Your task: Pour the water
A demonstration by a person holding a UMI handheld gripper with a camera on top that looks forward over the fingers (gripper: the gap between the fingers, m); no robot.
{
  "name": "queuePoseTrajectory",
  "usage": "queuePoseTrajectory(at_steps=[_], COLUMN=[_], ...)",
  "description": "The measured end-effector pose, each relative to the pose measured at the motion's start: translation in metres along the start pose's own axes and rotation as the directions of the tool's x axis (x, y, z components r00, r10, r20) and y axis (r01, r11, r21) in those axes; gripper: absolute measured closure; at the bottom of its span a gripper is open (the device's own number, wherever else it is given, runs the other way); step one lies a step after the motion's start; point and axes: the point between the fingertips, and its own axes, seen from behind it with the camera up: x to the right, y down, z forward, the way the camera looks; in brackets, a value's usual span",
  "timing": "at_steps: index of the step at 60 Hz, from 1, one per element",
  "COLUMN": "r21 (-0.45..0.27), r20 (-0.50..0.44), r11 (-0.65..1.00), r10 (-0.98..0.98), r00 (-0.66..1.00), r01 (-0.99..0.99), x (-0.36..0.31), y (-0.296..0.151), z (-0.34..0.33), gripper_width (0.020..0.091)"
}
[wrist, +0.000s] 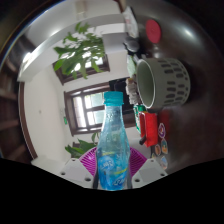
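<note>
The gripper [111, 172] clamps a clear plastic water bottle [111, 140] with a light-blue cap, upright between its pink pads [88, 160], both fingers pressing its label. The whole view is tilted. Beyond the fingers and just beside the bottle's neck sits a dark green mug [160, 82]; a leafy plant [80, 50] stands further off.

One clear plastic water bottle with a light blue cap [111, 140] at lower centre. One dark green ribbed mug [163, 82] at right. One small red can [150, 128] below the mug. Two leafy green plants: upper left [80, 52], lower left [78, 149].
</note>
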Motion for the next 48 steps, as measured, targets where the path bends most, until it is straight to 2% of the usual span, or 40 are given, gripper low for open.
queuePoseTrajectory(at_steps=[14, 18, 28, 33, 38, 42, 45, 48], r21=[0.076, 0.089, 0.063, 0.021, -0.044, -0.085, -0.078, -0.086], r20=[0.04, 0.041, 0.016, -0.003, -0.026, -0.005, 0.03, 0.018], r11=[0.944, 0.935, 0.963, 0.995, 0.981, 0.903, 0.807, 0.681], r10=[0.318, 0.342, 0.26, 0.102, -0.19, -0.423, -0.585, -0.729], r00=[0.947, 0.939, 0.965, 0.995, 0.981, 0.906, 0.81, 0.684], r01=[-0.321, -0.344, -0.261, -0.102, 0.189, 0.421, 0.585, 0.728], x=[-0.002, -0.001, -0.002, -0.008, -0.017, -0.038, -0.055, -0.074], y=[-0.03, -0.035, -0.03, -0.018, -0.002, 0.0, -0.003, -0.012], z=[0.013, 0.009, 0.01, 0.01, 0.008, 0.008, 0.003, 0.014], gripper_width=[0.0717, 0.0718, 0.0717, 0.0717, 0.0716, 0.0717, 0.0716, 0.0716])
